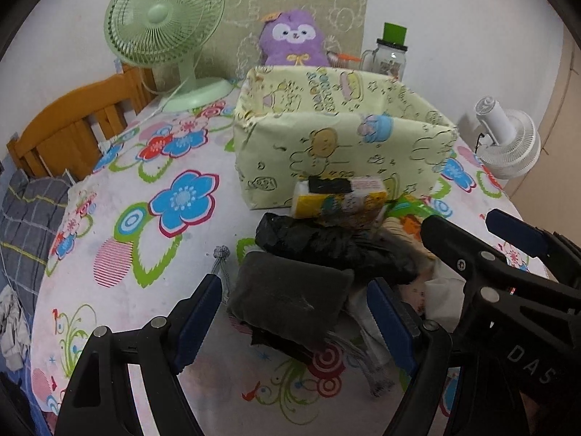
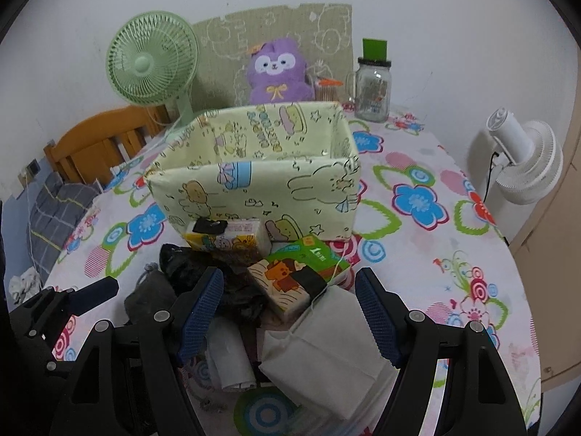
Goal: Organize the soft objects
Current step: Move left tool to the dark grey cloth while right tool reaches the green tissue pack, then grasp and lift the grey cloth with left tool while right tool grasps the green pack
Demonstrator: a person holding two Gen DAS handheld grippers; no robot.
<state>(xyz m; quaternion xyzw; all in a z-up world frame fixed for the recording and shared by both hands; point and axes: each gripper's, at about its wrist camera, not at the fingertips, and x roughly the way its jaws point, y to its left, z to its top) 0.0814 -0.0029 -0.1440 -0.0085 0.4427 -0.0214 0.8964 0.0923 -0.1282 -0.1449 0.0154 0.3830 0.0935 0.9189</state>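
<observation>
On the flower-printed tablecloth (image 2: 428, 167), a heap of soft things lies just in front of 1 pale-yellow cartoon-printed open box (image 2: 254, 181): 1 dark grey fabric pouch (image 1: 290, 299), 1 crumpled black plastic bag (image 1: 334, 247), 2 printed tissue packs, 1 yellow (image 2: 228, 238) and 1 green-and-tan (image 2: 290, 283), and 1 white folded cloth bag (image 2: 326, 356). The left gripper (image 1: 296, 321) hangs with jaws wide around the pouch, pads clear of it; the right gripper (image 2: 290, 312) stands equally wide over the white bag and tan pack, gripping nothing. Behind the box sit 1 purple plush toy (image 2: 277, 72) and 1 glass jar (image 2: 372, 91). 2 fans stand by: 1 green (image 1: 163, 32), 1 white (image 2: 523, 163).
</observation>
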